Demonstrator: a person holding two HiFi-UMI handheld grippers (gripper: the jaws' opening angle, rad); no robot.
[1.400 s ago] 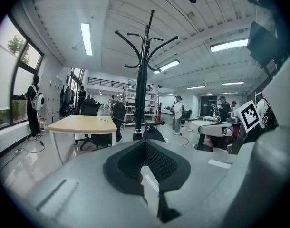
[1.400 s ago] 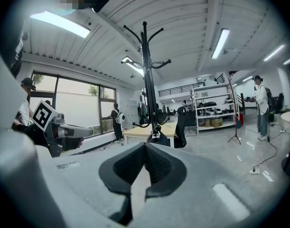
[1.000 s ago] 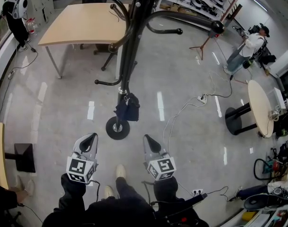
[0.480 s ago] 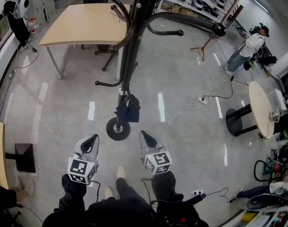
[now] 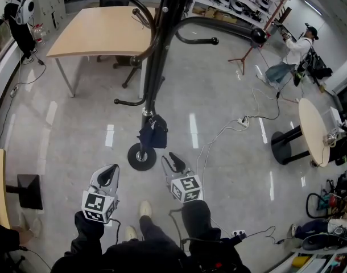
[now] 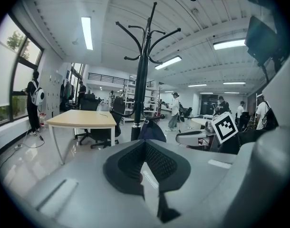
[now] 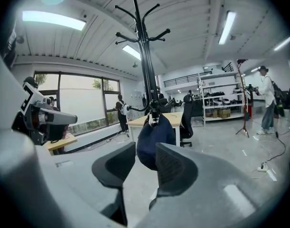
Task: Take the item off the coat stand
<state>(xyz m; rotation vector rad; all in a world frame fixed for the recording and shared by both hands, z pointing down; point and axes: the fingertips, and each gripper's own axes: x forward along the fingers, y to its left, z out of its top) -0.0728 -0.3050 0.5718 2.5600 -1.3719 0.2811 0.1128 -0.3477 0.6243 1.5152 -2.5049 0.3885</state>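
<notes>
The stand (image 5: 153, 67) rises from a round base (image 5: 141, 156) on the floor. The bag (image 5: 153, 132), dark blue, hangs low on the stand's pole, just above the base and against the pole.

Left gripper (image 5: 108, 175): held on the near side of the stand, left of the base and well apart from the bag. Its jaws are clenched, tip against tip, with nothing between them.

Right gripper (image 5: 172, 162): held on the near side of the stand, just right of the base, and closer to the bag than the left gripper. Its jaws are opening. In the right gripper view the bag shows in line with the gap between the pads, beyond them; neither pad presses on it.

A table (image 5: 102, 30) stands beyond the stand, to its left. A person (image 5: 293, 53) stands far to the stand's right.
</notes>
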